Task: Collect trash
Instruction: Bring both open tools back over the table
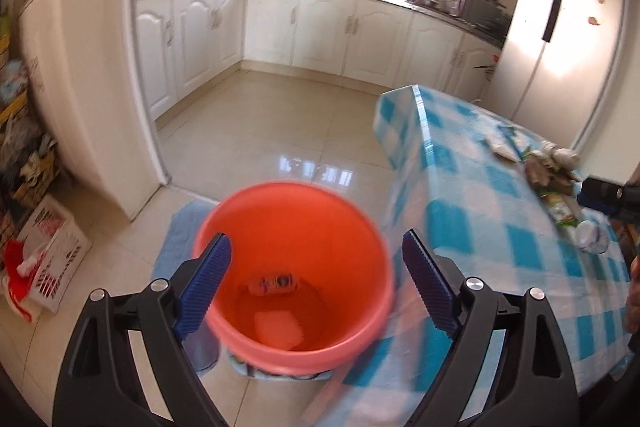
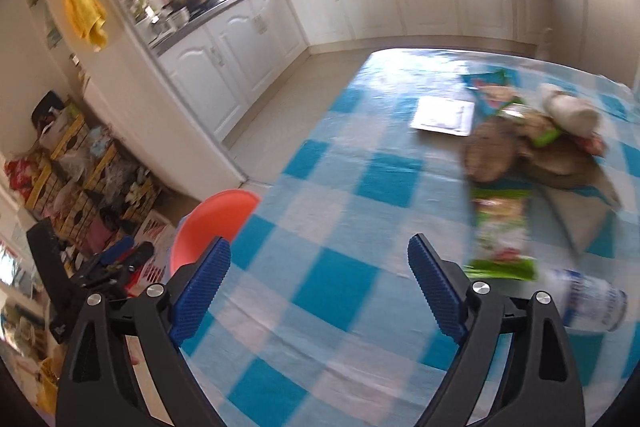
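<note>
An orange bucket (image 1: 294, 275) stands on the floor beside the table, holding a small bottle (image 1: 274, 284) and a pale flat piece (image 1: 278, 325). My left gripper (image 1: 316, 251) is open and empty above the bucket's mouth. My right gripper (image 2: 319, 255) is open and empty over the blue-checked tablecloth (image 2: 340, 195). To its right lie a green snack wrapper (image 2: 502, 231), a clear plastic bottle (image 2: 592, 301), a pile of brown scraps (image 2: 520, 147) and a white paper (image 2: 444, 116). The bucket's rim (image 2: 212, 215) shows at the table's left edge.
White kitchen cabinets (image 1: 320, 23) line the far walls. A fridge (image 1: 568, 27) stands behind the table. A white door post (image 1: 100, 67) is at the left, with a cluttered shelf (image 2: 80, 163) and a white basket (image 1: 52, 259) on the floor.
</note>
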A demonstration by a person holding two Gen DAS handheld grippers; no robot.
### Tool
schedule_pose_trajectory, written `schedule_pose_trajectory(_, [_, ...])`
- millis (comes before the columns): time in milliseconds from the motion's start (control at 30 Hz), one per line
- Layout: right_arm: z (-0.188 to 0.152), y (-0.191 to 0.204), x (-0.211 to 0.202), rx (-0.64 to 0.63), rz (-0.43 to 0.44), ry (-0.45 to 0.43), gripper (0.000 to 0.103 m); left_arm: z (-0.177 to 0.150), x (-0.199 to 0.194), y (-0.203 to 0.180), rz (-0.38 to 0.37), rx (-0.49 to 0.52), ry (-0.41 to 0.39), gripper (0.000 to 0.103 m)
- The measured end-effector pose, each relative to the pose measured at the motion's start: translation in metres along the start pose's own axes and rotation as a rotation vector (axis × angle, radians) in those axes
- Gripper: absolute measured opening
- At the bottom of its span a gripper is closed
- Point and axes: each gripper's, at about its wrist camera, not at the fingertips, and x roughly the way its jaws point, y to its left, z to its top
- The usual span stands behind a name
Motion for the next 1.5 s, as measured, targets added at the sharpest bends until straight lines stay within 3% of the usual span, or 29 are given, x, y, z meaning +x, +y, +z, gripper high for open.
schedule_pose_trajectory(300, [-0.009,-0.105,-0.066,0.178,-0.100,-0.129,0.090,0.037,0.013,-0.064,-0.139,0.051,0.054,0.088])
schedule_pose_trajectory(467, [-0.015,-0.146,-0.094,0.265,-0.128,-0.197,0.090,0.050,0.027,-0.100,-0.195,0.073,0.078,0.088])
schedule_pose_trajectory(600, [-0.025,-0.171,-0.099,0.294,-0.153,-0.201,0.090,0.054,0.038,-0.134,-0.243,0.136,0.090,0.088])
schedule_pose_trajectory(867, [-0.034,-0.192,-0.099,0.337,-0.145,-0.194,0.090,0.074,0.074,-0.194,-0.299,0.205,0.109,0.088])
schedule_pose_trajectory(967, [-0.035,-0.194,-0.101,0.330,-0.160,-0.204,0.090,0.081,0.091,-0.218,-0.396,0.220,0.149,0.088])
schedule_pose_trajectory(1233, [-0.027,-0.205,-0.106,0.340,-0.147,-0.211,0.090,0.068,0.136,-0.292,-0.476,0.358,0.227,0.088])
schedule_pose_trajectory(1500, [-0.013,-0.218,-0.101,0.358,-0.118,-0.204,0.090,0.058,0.170,-0.314,-0.441,0.394,0.276,0.086])
